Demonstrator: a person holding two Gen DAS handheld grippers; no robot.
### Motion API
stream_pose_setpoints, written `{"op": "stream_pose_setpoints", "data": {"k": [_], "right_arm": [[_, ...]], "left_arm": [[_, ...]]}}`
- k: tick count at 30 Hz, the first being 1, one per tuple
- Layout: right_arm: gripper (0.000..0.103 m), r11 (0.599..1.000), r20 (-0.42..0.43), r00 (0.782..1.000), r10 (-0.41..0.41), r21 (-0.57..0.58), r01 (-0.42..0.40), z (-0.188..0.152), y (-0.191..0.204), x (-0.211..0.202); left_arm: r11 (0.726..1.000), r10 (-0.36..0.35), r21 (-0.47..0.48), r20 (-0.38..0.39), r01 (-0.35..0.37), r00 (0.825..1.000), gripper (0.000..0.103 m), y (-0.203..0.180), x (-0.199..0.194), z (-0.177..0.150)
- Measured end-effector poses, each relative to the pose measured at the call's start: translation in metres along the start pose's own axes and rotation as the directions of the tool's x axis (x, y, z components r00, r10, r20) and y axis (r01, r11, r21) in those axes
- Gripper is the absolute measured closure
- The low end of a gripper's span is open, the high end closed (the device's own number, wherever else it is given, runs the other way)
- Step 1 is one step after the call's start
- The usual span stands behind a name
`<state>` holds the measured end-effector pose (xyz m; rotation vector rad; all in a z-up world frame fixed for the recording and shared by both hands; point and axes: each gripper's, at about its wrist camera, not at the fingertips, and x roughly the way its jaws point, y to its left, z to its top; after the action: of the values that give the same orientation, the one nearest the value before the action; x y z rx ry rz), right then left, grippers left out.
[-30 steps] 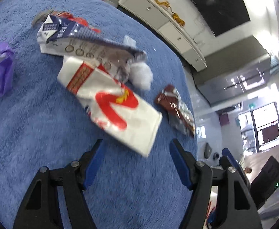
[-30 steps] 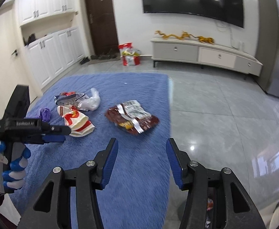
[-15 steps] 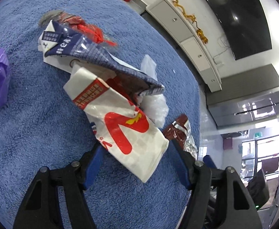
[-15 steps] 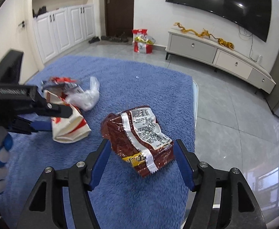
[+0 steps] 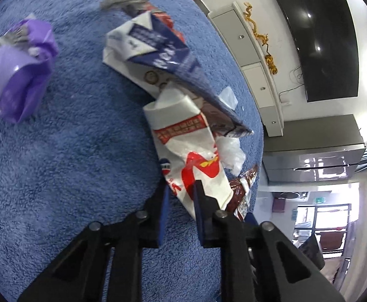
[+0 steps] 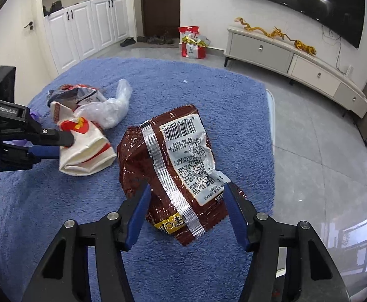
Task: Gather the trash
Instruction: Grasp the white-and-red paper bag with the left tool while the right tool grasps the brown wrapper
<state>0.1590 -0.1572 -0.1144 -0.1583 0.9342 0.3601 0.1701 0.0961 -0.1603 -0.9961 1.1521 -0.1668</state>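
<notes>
Shaggy blue rug (image 6: pixel 188 88); crinkled maroon foil snack bag (image 6: pixel 173 173), silver seam, white barcode panel; white paper bag (image 5: pixel 183 156), red-yellow print; purple wrapper (image 5: pixel 17 73); carton (image 5: pixel 158 47), seemingly navy-and-white.

left gripper (image 5: pixel 179 192): jaws pinched nearly together (low, level) | right gripper (image 6: pixel 186 201): jaws spread wide

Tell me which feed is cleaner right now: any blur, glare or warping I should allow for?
Left wrist view: the purple bag and blue carton are smeared, and the rug bulges with the fisheye. Right wrist view: sharper, the brown wrapper label shows clearly, though its foil glints and the tiled floor throws reflections.
</notes>
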Motion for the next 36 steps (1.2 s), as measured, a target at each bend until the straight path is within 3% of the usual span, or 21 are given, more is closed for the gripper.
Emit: {"op": "stream_pose_setpoints", "data": {"k": [2, 3, 6, 9, 12, 14, 15, 16, 21, 24, 26, 28, 29, 33, 36], "right_arm": [[0.041, 1.0, -0.016, 1.0, 0.027, -0.005, -0.027, -0.004, 0.005, 0.002], [0.041, 0.999, -0.029, 0.999, 0.027, -0.016, -0.028, -0.007, 0.01, 0.005], [0.037, 0.999, -0.025, 1.0, 0.006, -0.04, -0.007, -0.011, 0.017, 0.005], [0.041, 1.0, -0.019, 1.0, 0.004, -0.021, -0.005, -0.011, 0.019, 0.004], [0.064, 1.0, -0.007, 1.0, 0.017, 0.002, -0.017, -0.01, 0.018, 0.002], [0.087, 0.999, 0.005, 0.999, 0.033, 0.023, -0.033, -0.01, 0.017, 0.0], [0.089, 0.999, 0.012, 0.999, 0.037, 0.031, -0.037, -0.01, 0.016, -0.001], [0.098, 0.998, 0.021, 0.999, 0.045, 0.039, -0.046, -0.01, 0.017, -0.002], [0.102, 0.996, 0.039, 0.997, 0.074, 0.045, -0.076, -0.014, 0.024, -0.01], [0.102, 0.996, 0.037, 0.996, 0.084, 0.035, -0.086, -0.02, 0.031, -0.016], [0.101, 0.995, 0.035, 0.995, 0.089, 0.034, -0.09, -0.023, 0.033, -0.018], [0.101, 0.994, 0.044, 0.994, 0.097, 0.049, -0.099, -0.022, 0.029, -0.02], [0.1, 0.993, 0.05, 0.994, 0.1, 0.06, -0.103, -0.022, 0.027, -0.021], [0.098, 0.989, 0.08, 0.992, 0.099, 0.098, -0.107, -0.018, 0.016, -0.024], [0.088, 0.988, 0.093, 0.991, 0.092, 0.116, -0.102, -0.012, 0.006, -0.023]], "left_arm": [[1.0, 0.002, -0.001, 0.0, -0.002, 1.0, 0.093, 0.003, -0.003, -0.001], [1.0, 0.01, 0.0, 0.002, -0.01, 1.0, 0.102, 0.006, -0.005, -0.003], [1.0, 0.007, -0.017, -0.001, -0.007, 1.0, 0.103, 0.019, -0.011, -0.002], [1.0, -0.005, -0.012, 0.008, 0.005, 1.0, 0.103, 0.023, -0.019, -0.004], [0.999, -0.035, 0.001, 0.014, 0.035, 0.999, 0.103, 0.027, -0.027, -0.003], [0.998, -0.066, 0.018, 0.014, 0.065, 0.998, 0.103, 0.028, -0.033, -0.004], [0.997, -0.075, 0.03, 0.017, 0.074, 0.997, 0.103, 0.026, -0.035, -0.005], [0.996, -0.083, 0.041, 0.017, 0.082, 0.996, 0.103, 0.025, -0.038, -0.006], [0.991, -0.08, 0.107, 0.038, 0.075, 0.996, 0.103, 0.02, -0.053, -0.016], [0.989, -0.055, 0.139, 0.077, 0.044, 0.995, 0.098, 0.021, -0.065, -0.015], [0.99, -0.053, 0.135, 0.089, 0.041, 0.995, 0.085, 0.023, -0.069, -0.012], [0.993, -0.057, 0.109, 0.105, 0.045, 0.993, 0.04, 0.025, -0.07, -0.004], [0.994, -0.063, 0.094, 0.124, 0.051, 0.99, 0.036, 0.026, -0.072, -0.002], [0.995, -0.064, 0.079, 0.14, 0.054, 0.988, 0.036, 0.022, -0.069, 0.013], [0.998, -0.045, 0.041, 0.132, 0.04, 0.99, 0.036, 0.021, -0.058, 0.022]]}}
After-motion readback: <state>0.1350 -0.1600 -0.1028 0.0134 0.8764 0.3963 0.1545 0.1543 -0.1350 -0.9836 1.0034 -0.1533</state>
